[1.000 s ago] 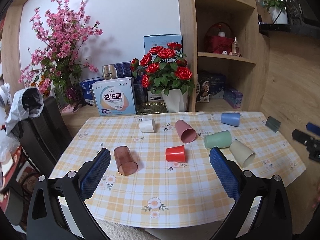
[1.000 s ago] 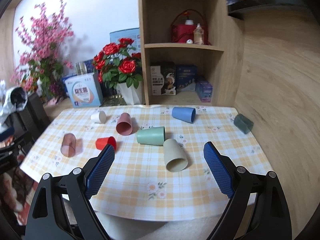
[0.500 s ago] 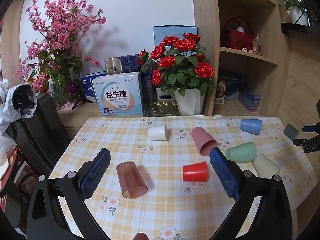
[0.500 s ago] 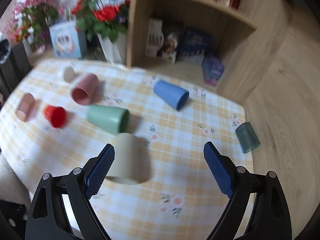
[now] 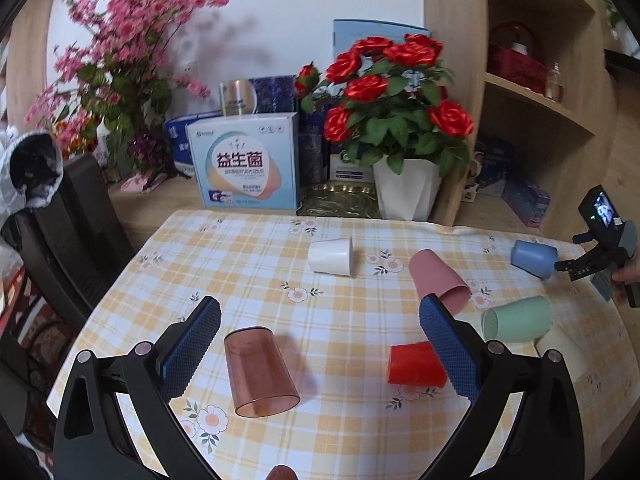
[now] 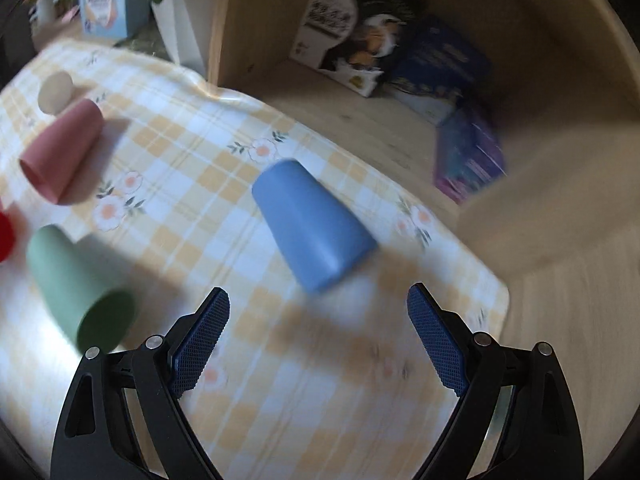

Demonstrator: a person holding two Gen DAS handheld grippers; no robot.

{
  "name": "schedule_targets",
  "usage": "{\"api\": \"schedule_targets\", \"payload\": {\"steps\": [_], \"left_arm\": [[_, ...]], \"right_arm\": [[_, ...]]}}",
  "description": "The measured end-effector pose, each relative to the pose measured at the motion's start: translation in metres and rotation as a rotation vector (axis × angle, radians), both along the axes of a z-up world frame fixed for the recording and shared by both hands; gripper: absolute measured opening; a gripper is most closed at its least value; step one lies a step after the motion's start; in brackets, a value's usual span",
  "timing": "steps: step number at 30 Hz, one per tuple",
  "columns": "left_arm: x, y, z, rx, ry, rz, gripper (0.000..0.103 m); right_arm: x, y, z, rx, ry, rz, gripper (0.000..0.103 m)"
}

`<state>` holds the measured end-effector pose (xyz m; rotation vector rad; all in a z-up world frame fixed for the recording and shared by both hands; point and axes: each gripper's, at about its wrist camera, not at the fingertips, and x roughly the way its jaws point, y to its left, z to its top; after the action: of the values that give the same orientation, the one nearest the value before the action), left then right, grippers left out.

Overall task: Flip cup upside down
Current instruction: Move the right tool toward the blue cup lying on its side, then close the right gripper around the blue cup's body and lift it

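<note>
Several cups lie on their sides on a yellow checked tablecloth (image 5: 248,264). In the left wrist view my left gripper (image 5: 320,336) is open and empty, with a clear brown cup (image 5: 260,372) just right of its left finger and a red cup (image 5: 414,364) at its right finger. In the right wrist view my right gripper (image 6: 318,320) is open and empty just short of a blue cup (image 6: 312,220), whose mouth faces it. The right gripper also shows in the left wrist view (image 5: 600,256), beside the blue cup (image 5: 534,258).
White (image 5: 332,256), pink (image 5: 438,280) and green (image 5: 516,318) cups also lie on the cloth. A potted rose (image 5: 400,128), a boxed product (image 5: 244,164) and a wooden shelf unit (image 5: 532,92) stand behind. A black chair (image 5: 76,220) is on the left.
The left gripper has moved in lower over the brown and red cups. The right gripper has swung right and closed in on the blue cup. Both stay open.
</note>
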<state>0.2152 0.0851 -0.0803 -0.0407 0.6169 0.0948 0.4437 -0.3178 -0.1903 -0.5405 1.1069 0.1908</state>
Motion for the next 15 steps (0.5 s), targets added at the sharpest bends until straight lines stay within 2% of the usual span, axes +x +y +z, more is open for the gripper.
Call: {"api": "schedule_targets", "payload": {"steps": [3, 7, 12, 15], "left_arm": [[0.010, 0.007, -0.005, -0.014, 0.018, 0.008, 0.097], [0.019, 0.011, -0.009, -0.025, 0.030, 0.019, 0.097], [0.024, 0.012, -0.015, -0.068, 0.054, 0.035, 0.097], [0.026, 0.009, -0.020, -0.067, 0.071, 0.031, 0.097]], "right_arm": [[0.026, 0.007, -0.017, -0.011, 0.065, 0.020, 0.088], [0.053, 0.012, -0.044, -0.078, 0.155, 0.055, 0.087], [0.072, 0.003, -0.064, -0.055, 0.210, -0.019, 0.087], [0.079, -0.004, -0.072, -0.045, 0.231, -0.074, 0.087]]}}
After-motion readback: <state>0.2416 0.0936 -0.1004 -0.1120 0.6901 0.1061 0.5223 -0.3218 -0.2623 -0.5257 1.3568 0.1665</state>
